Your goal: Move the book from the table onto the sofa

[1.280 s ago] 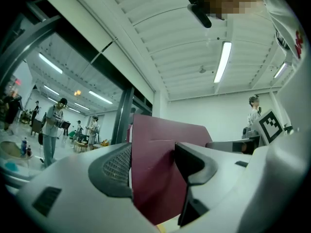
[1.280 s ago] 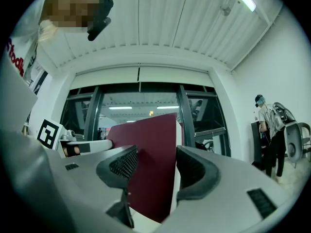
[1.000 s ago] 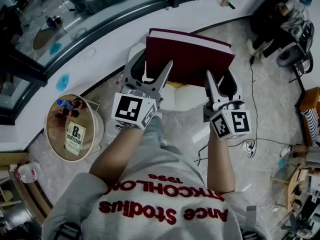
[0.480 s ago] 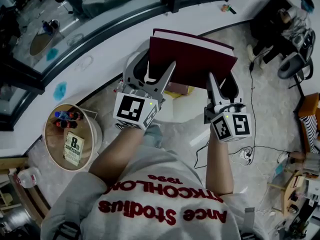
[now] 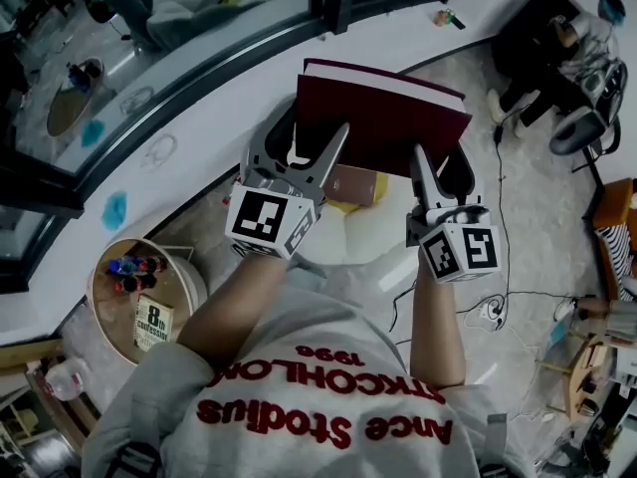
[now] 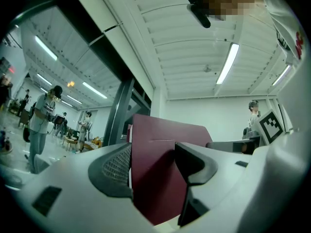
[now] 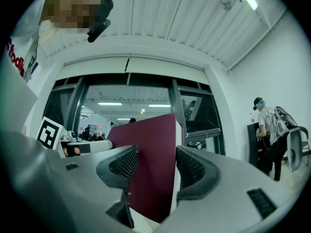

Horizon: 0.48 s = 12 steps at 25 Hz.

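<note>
I hold a large maroon hardcover book (image 5: 388, 118) up in the air with both grippers, its white page edge facing away. My left gripper (image 5: 301, 132) is shut on its near left edge and my right gripper (image 5: 440, 159) is shut on its near right edge. In the left gripper view the book's cover (image 6: 155, 174) is pinched between the dark pads (image 6: 197, 164). In the right gripper view the book (image 7: 150, 159) stands upright between the ribbed pads (image 7: 121, 166). A white cushioned seat (image 5: 373, 232) lies below the book.
A round wooden table (image 5: 105, 302) at lower left carries a paperback (image 5: 151, 319) and small bottles (image 5: 134, 265). A white curved ledge (image 5: 199, 118) runs along the windows. A brown flat object (image 5: 353, 182) lies on the seat. Cables (image 5: 498, 302) and an office chair (image 5: 582, 118) sit at right.
The book stays clamped in both grippers. The round table has slid toward the lower left of the view, and the white seat with the brown object has come into view under the book.
</note>
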Each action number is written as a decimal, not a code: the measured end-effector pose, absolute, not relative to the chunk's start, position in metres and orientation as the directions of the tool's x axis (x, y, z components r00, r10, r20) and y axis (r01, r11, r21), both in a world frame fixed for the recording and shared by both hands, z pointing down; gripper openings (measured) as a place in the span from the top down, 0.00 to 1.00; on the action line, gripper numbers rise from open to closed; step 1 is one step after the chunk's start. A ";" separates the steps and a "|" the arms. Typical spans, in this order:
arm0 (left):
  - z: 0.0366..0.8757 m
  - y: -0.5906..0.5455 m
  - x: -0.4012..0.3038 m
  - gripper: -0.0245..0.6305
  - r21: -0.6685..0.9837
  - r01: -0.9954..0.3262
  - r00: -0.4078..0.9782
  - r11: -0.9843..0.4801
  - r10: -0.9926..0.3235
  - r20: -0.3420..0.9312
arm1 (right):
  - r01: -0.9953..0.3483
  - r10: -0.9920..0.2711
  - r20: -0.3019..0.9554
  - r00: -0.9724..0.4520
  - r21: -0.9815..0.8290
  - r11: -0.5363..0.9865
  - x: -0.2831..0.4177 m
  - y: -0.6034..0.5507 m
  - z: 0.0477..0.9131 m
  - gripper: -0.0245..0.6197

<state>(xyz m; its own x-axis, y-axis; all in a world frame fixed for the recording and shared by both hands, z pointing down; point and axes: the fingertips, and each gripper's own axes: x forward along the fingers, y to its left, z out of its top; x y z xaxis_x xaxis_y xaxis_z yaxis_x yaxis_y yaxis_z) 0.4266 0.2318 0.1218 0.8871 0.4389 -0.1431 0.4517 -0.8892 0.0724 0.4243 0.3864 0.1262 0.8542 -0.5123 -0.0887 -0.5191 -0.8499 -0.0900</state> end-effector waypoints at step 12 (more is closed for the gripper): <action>0.146 0.235 0.488 0.56 0.098 0.469 0.882 -0.878 0.460 -0.101 | -0.491 -0.490 -0.045 0.871 -0.116 -0.863 0.482 0.389 0.149 0.54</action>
